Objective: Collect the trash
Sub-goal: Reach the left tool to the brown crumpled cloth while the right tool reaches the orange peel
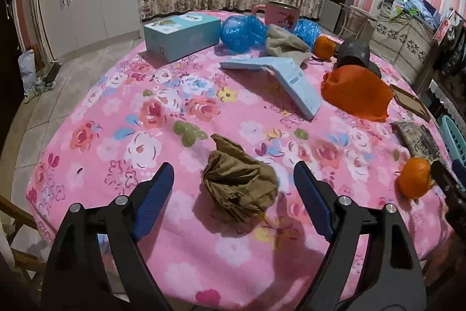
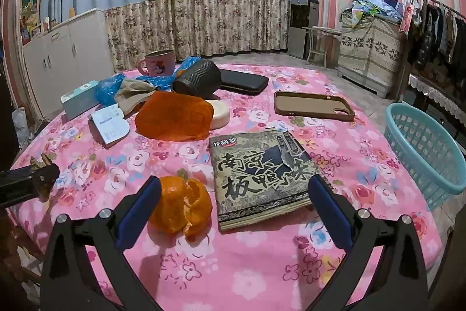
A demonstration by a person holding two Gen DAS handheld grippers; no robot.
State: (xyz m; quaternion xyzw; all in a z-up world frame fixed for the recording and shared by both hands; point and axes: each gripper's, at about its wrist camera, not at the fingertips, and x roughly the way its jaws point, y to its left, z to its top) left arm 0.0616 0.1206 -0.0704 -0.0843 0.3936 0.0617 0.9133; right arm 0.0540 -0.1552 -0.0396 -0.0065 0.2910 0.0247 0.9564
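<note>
A crumpled brown paper wad (image 1: 238, 188) lies on the pink flowered tablecloth (image 1: 116, 136). My left gripper (image 1: 233, 168) is open, one finger on each side of the wad and neither pad pressing it. An orange peel (image 2: 182, 204) sits beside the left finger of my right gripper (image 2: 235, 179), which is open. A flat printed snack packet (image 2: 262, 177) lies between the right gripper's fingers, apart from the pads. Further back lie an orange plastic bag (image 2: 174, 115) and blue plastic bags (image 1: 241, 32).
A teal basket (image 2: 422, 153) stands off the table's right edge. On the table sit a pink mug (image 2: 160, 63), a dark cup on its side (image 2: 198, 77), a phone case (image 2: 314, 105), a blue tissue box (image 1: 180, 35), a flattened blue carton (image 1: 285, 80) and a whole orange (image 1: 324, 47).
</note>
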